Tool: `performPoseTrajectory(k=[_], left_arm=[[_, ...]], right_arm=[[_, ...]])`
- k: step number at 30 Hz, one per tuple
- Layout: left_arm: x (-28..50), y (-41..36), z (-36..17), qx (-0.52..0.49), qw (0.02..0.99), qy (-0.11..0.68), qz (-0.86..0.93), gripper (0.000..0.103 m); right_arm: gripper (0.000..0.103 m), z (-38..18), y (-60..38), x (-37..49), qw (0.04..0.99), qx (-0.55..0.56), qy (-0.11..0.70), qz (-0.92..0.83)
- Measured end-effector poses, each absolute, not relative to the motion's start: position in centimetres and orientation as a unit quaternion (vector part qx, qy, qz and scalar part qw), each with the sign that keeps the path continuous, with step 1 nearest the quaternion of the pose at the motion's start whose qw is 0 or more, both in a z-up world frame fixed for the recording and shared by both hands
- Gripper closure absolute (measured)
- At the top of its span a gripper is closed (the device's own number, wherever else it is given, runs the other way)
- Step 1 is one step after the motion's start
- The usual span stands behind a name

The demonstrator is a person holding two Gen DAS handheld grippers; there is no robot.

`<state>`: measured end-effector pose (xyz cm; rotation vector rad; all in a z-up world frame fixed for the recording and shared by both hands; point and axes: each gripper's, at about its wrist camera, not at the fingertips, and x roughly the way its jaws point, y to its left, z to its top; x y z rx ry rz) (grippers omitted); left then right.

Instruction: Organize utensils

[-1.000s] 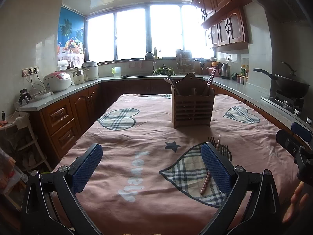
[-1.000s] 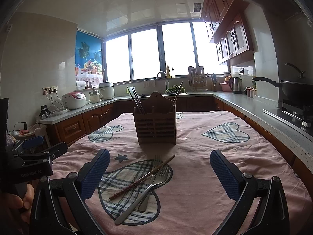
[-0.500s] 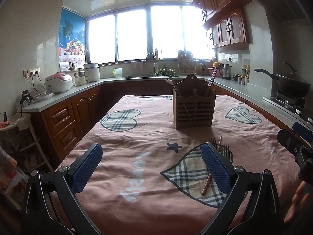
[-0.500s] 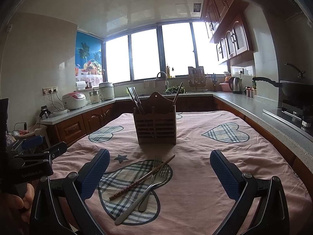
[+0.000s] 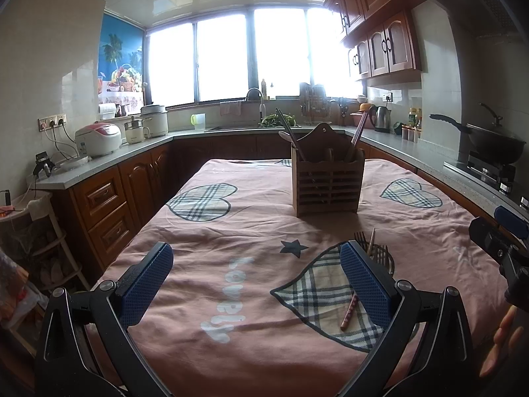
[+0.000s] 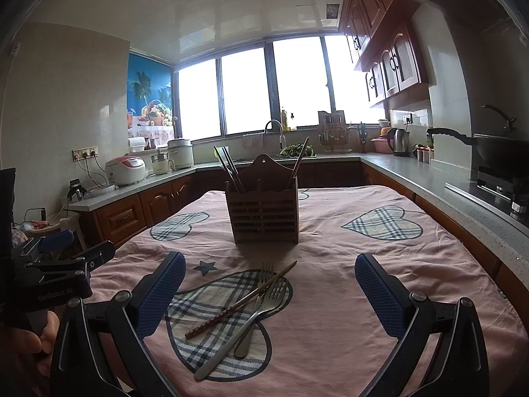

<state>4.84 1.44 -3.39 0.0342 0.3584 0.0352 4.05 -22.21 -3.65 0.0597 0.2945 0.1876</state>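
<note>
Two fisheye cameras, one per handheld gripper, both low over the near end of the table draped in a pink cloth with plaid hearts (image 5: 251,225), facing down its length toward the bright window wall.

Left camera sits further left; its own blue-padded fingers (image 5: 148,278) frame the bottom edge. The slatted wooden utensil holder (image 5: 327,185) stands right of centre, at mid-distance.

Right camera sits further right; the same holder (image 6: 264,218) falls near centre, the loose forks and patterned chopstick (image 6: 241,301) close below.

Shared: holder, plaid heart, counters, window. Each view catches the other gripper at its edge.
</note>
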Motion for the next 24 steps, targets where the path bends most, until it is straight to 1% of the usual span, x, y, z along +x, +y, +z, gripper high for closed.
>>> performPoseTrajectory(k=[24], left_arm=[[5.88,1.2,-3.26,0.014,0.983,0.183,0.011,0.0]], right_arm=[[0.0,-3.63,-22.25,4.6,0.984,0.033,0.15,0.093]])
